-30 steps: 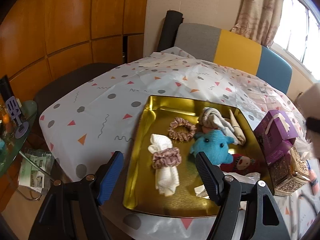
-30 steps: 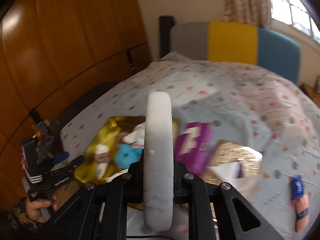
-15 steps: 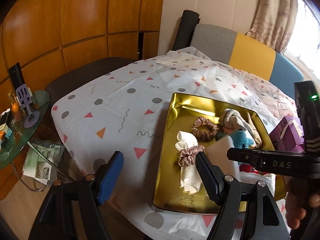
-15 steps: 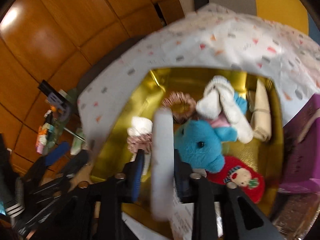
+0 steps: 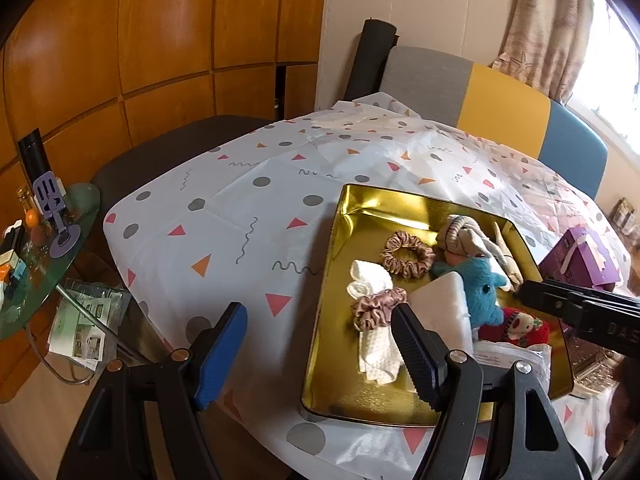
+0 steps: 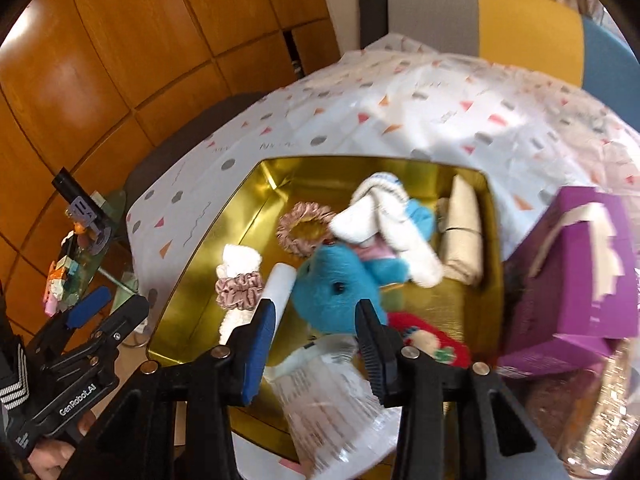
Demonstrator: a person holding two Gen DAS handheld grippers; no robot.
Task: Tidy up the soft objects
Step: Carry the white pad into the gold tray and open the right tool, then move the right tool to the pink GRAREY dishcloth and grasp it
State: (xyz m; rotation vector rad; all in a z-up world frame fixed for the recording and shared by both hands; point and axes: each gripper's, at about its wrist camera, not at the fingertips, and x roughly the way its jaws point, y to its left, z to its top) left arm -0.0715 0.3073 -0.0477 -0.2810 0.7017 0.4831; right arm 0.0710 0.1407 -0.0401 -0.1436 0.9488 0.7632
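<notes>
Right hand-held gripper (image 6: pixel 316 320) just opening, white foam block (image 6: pixel 280 286) freed into gold metal tray (image 6: pixel 248 196); left hand-held gripper (image 5: pixel 320 344) wide apart, empty.

The right gripper (image 6: pixel 316 320) is down over the gold tray (image 6: pixel 244 200), its jaws just opening off the white sponge (image 6: pixel 282 286), which now leans beside the blue plush (image 6: pixel 336 292).

Daylight is admitted from a window (image 5: pixel 608 92) at upper right, where it is blown out. Glare is thrown off the gold tray (image 5: pixel 360 208). Edges are bent by fisheye distortion; the right wrist view is blurred.
</notes>
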